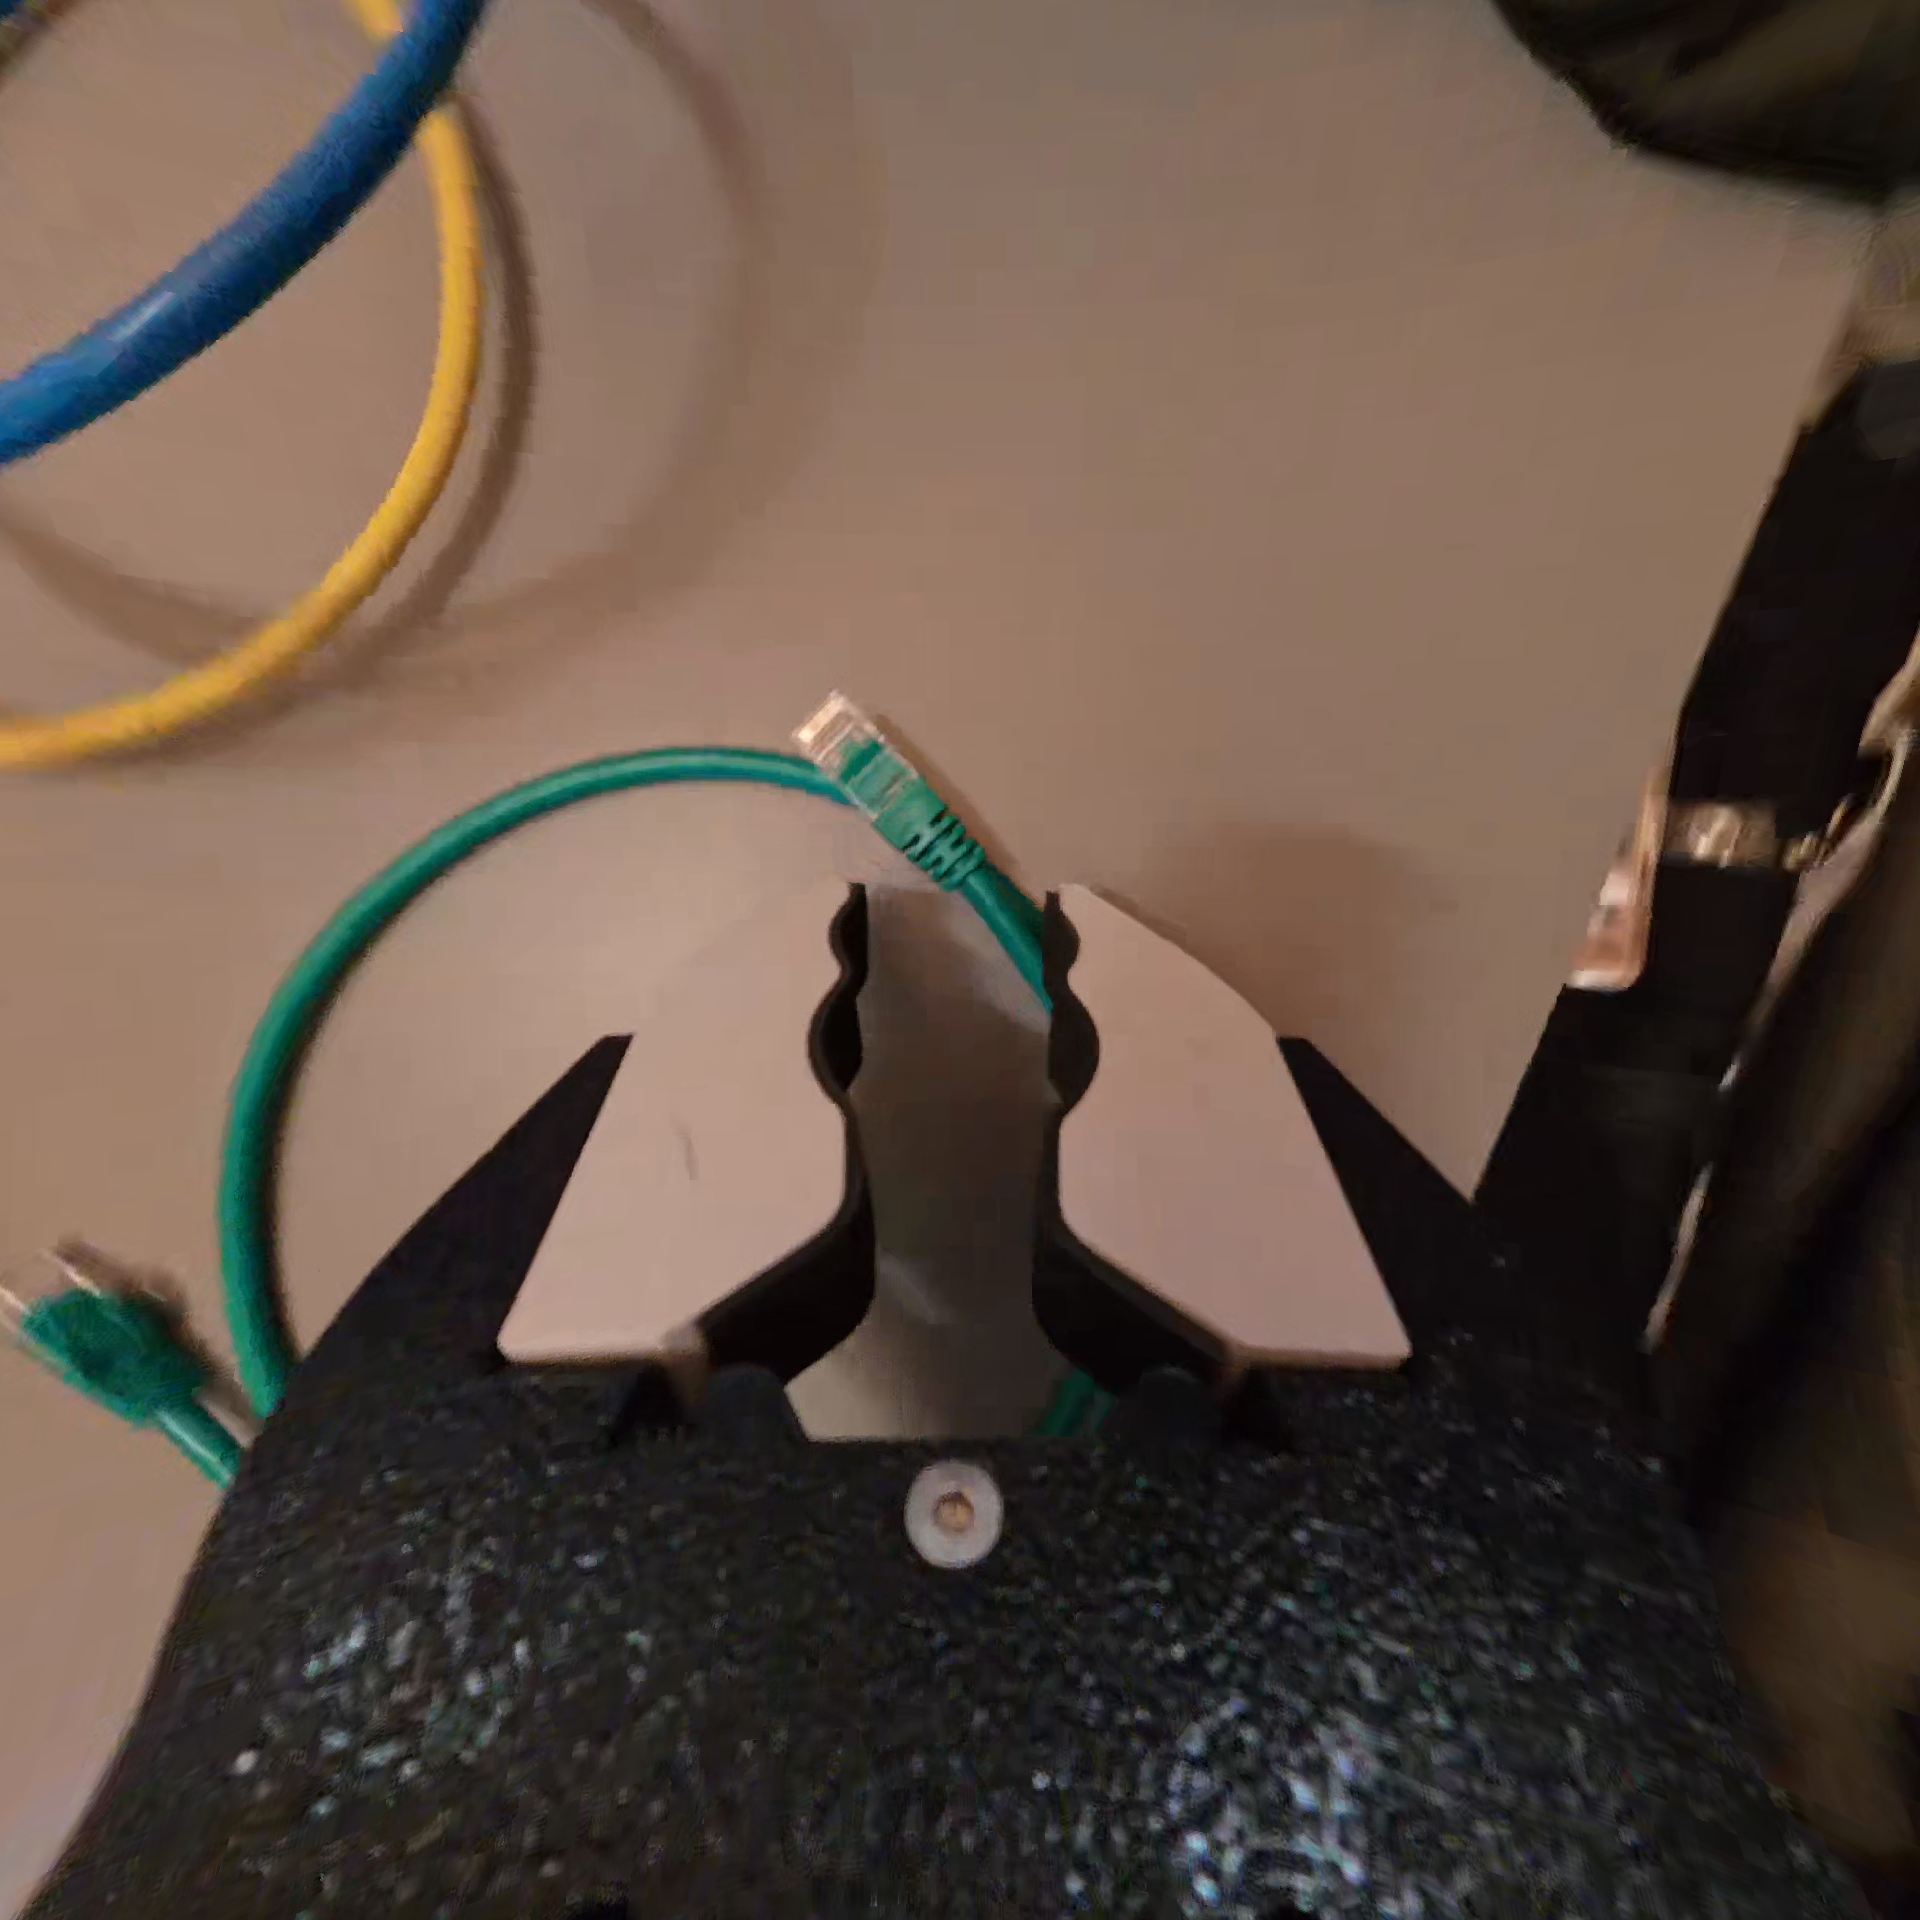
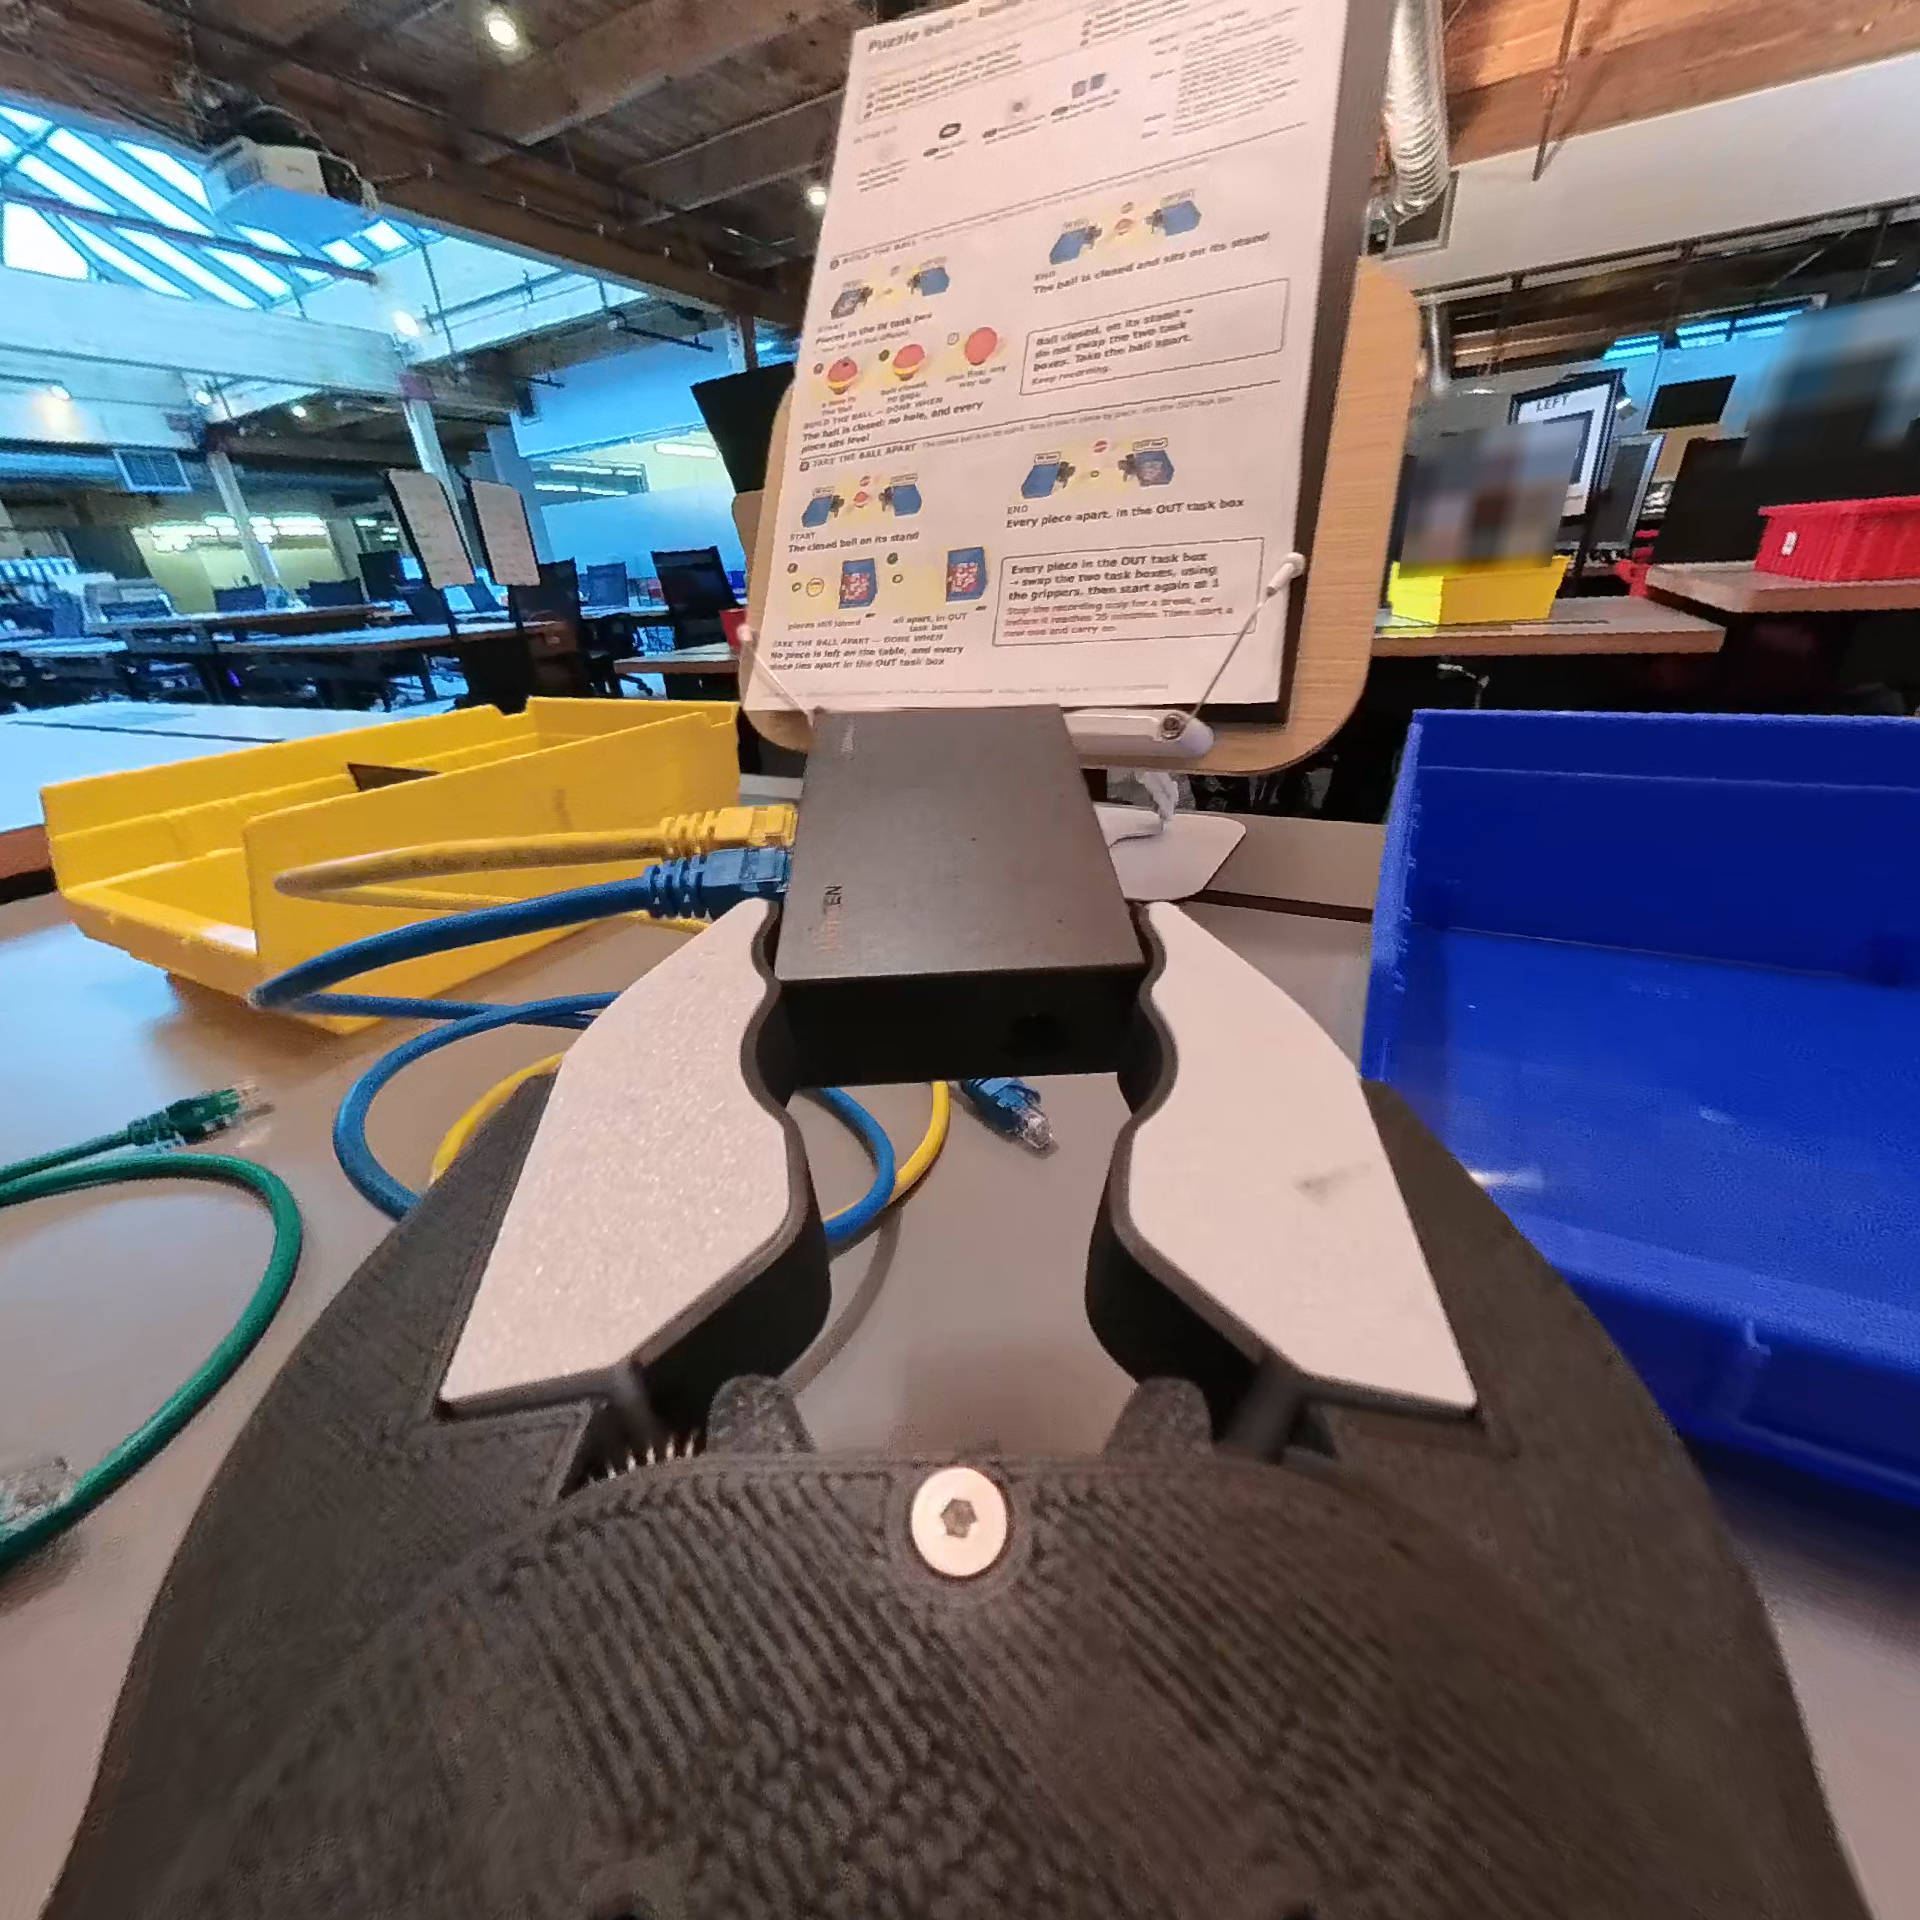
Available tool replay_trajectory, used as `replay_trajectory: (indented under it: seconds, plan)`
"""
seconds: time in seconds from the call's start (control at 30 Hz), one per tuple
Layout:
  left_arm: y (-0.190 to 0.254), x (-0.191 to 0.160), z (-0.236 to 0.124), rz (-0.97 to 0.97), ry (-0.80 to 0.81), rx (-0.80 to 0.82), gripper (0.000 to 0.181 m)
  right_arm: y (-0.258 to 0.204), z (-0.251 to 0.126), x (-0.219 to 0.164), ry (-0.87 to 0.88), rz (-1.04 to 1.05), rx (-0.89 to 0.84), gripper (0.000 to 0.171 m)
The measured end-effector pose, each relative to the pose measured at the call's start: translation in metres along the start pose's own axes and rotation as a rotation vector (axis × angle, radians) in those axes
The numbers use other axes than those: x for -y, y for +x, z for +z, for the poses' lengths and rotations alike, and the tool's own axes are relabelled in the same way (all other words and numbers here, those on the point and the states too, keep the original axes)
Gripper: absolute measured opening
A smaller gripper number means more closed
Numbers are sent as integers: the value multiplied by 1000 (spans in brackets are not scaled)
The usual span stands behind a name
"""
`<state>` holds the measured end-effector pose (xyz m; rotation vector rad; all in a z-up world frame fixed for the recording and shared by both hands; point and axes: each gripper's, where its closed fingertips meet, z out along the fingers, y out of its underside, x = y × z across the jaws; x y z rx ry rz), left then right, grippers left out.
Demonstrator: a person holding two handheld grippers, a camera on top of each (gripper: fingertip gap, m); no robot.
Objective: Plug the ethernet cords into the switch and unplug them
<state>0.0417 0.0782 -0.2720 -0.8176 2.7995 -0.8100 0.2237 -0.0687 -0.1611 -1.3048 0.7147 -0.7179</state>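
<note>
Our right gripper (image 2: 958,961) is clamped on the near end of the black switch (image 2: 951,883), one finger on each side, holding it up off the table (image 2: 125,1039). On the switch's left side we see 2 cords plugged in: the yellow cord (image 2: 665,840) in the farther port, the blue cord (image 2: 686,883) just nearer. Both loop down to the table under the switch; the blue cord's free plug (image 2: 1013,1110) lies there too.

Our left gripper (image 1: 951,894) points down at the table w/ fingers spread apart, gripping nothing. The green cord (image 1: 343,935) curls in a loop on the table. One clear plug (image 1: 857,753) lies just beyond the fingertips, and the cord passes between them & under the gripper body. Its other plug (image 1: 78,1340) lies near left.

Yellow bin (image 2: 312,831) sits far left, blue bin (image 2: 1662,1039) right, and a printed sheet on a stand (image 2: 1060,364) just behind the switch.
</note>
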Motion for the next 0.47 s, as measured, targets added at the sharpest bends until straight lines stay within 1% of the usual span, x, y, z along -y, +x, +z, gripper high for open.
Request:
replay_trajectory:
  seconds: [0.07, 0.1, 0.2, 0.23, 0.27, 0.3, 0.37, 0.47]
  plan:
    - [-2, -3, 0, -179, 2, 34, 33, -4, 1, -1, -10, -29, 7, 63]
    - [-1, -3, 0, -239, 10, 44, 33, -5, 2, -2, -15, -41, 9, 62]
    - [5, -4, 3, -343, 32, 83, 28, -8, 2, -3, -22, -64, 14, 62]
    - [6, -3, 4, -353, 45, 98, 22, -8, 3, -3, -23, -66, 16, 62]
    - [5, -2, 5, -356, 60, 120, 12, -8, 2, -3, -22, -65, 15, 62]
    - [4, -1, 6, -352, 69, 135, 8, -8, 2, -3, -20, -63, 16, 62]
    - [4, 1, 5, -302, 76, 162, 6, -8, 2, -2, -16, -55, 18, 62]
    - [1, 8, -11, -151, 71, 250, 5, -8, 1, -2, -14, -46, 31, 62]
